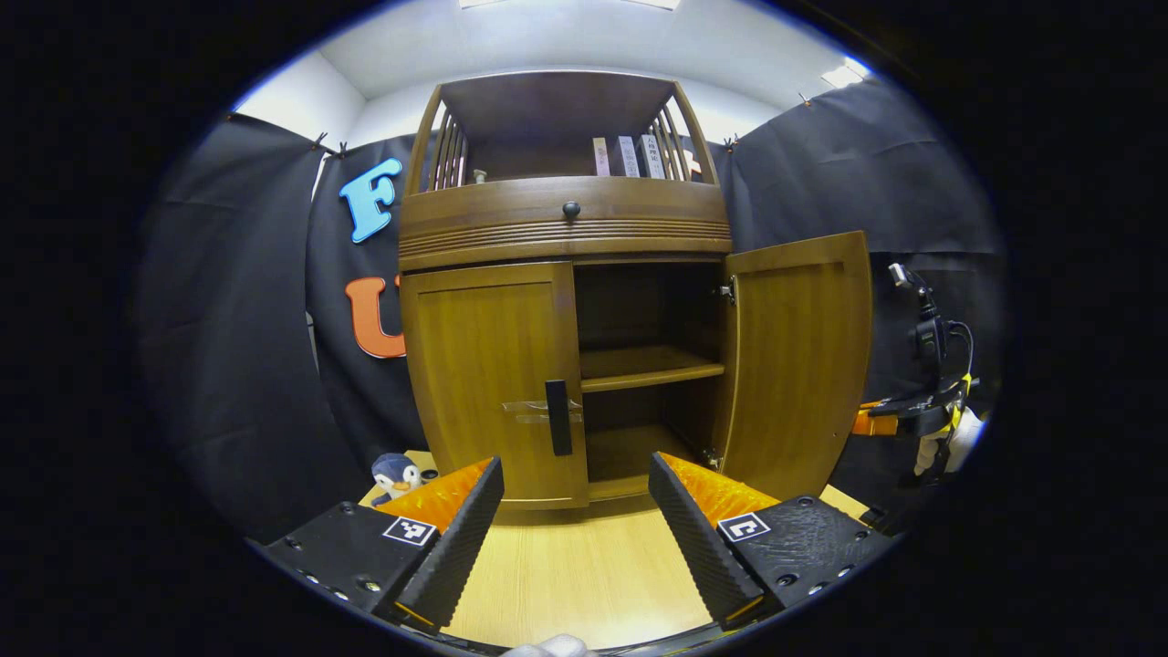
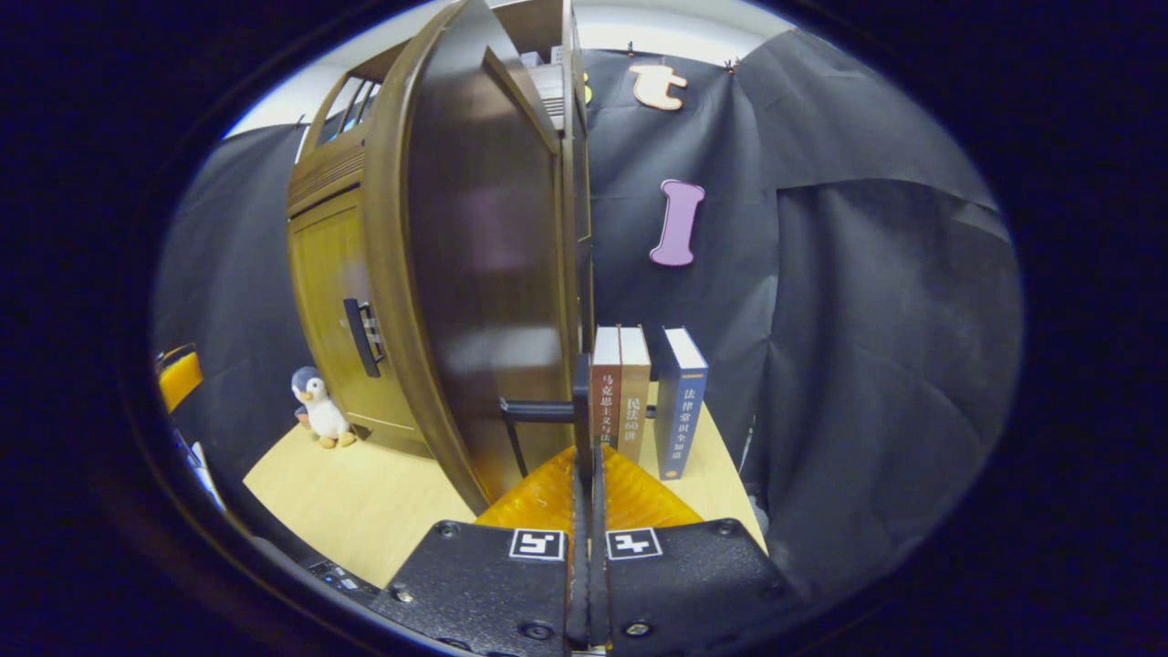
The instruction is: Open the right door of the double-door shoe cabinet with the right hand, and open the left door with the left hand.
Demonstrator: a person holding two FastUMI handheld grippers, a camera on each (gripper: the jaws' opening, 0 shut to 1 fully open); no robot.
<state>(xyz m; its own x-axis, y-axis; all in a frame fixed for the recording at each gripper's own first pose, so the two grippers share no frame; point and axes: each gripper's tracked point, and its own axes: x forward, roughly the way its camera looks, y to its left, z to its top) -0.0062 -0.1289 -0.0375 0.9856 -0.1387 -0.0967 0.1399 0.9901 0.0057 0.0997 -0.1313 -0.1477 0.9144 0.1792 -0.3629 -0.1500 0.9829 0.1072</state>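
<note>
Left gripper view, right door (image 1: pixel 798 365) swung open, left door (image 1: pixel 493 383) closed

Right door's handle (image 2: pixel 547 411) partly hidden

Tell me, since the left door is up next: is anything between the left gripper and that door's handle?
Nothing visible. The left gripper is open and faces the closed left door, with bare tabletop up to the dark handle. The toy penguin sits off to the side by the cabinet's corner, and the right door already stands open.
</note>
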